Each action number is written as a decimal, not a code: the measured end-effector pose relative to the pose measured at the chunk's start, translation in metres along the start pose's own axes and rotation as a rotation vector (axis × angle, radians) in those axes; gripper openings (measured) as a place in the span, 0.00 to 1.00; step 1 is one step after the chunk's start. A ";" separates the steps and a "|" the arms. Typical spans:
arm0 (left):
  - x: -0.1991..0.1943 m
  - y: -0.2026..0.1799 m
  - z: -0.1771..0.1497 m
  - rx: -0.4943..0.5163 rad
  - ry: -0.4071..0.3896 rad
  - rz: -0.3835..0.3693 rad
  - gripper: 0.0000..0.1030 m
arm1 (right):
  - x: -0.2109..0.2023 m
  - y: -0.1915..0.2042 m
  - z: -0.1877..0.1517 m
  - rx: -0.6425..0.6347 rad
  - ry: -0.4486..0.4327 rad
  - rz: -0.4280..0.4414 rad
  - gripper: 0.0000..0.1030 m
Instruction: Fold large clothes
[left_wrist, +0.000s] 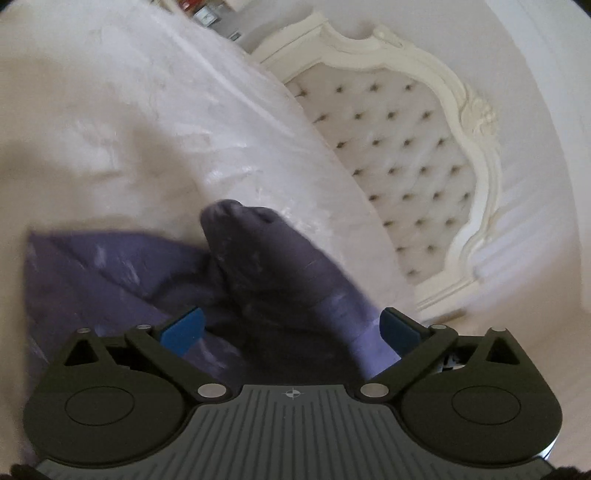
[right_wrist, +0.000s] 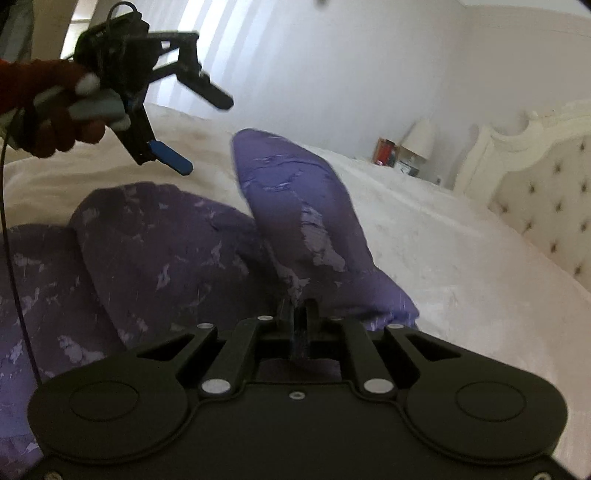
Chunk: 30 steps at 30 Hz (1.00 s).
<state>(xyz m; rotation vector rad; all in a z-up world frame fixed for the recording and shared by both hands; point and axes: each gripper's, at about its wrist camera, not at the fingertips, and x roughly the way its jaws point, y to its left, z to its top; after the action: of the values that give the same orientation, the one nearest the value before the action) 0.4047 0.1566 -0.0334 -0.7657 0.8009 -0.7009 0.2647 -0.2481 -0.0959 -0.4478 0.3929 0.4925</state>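
Note:
A purple patterned garment (right_wrist: 155, 266) lies bunched on the white bed (right_wrist: 443, 236). My right gripper (right_wrist: 299, 310) is shut on a fold of it and holds that part raised, so a flap (right_wrist: 291, 192) stands up in front of it. My left gripper (left_wrist: 291, 328) is open, its blue pads (left_wrist: 184, 328) wide apart above the garment (left_wrist: 103, 273), touching nothing. In the right wrist view the left gripper (right_wrist: 207, 129) hangs in the air at the upper left, open, held by a hand in a red sleeve.
A cream tufted headboard (left_wrist: 399, 147) with a carved frame stands at the bed's end and also shows in the right wrist view (right_wrist: 546, 199). A bedside lamp (right_wrist: 417, 142) and small items sit by the far wall. White bedding surrounds the garment.

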 end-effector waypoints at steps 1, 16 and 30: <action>0.003 -0.002 -0.001 -0.002 -0.001 -0.016 1.00 | 0.000 -0.001 -0.001 0.013 0.003 -0.003 0.14; 0.072 -0.050 0.002 -0.063 0.081 0.056 0.04 | -0.027 -0.023 -0.016 0.304 0.037 0.014 0.29; 0.073 -0.081 0.001 -0.087 0.065 -0.057 0.04 | 0.050 -0.048 0.005 0.431 0.082 0.085 0.49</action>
<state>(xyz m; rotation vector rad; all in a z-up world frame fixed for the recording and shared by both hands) 0.4222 0.0571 0.0061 -0.8507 0.8754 -0.7492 0.3318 -0.2652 -0.0995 -0.0338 0.5837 0.4568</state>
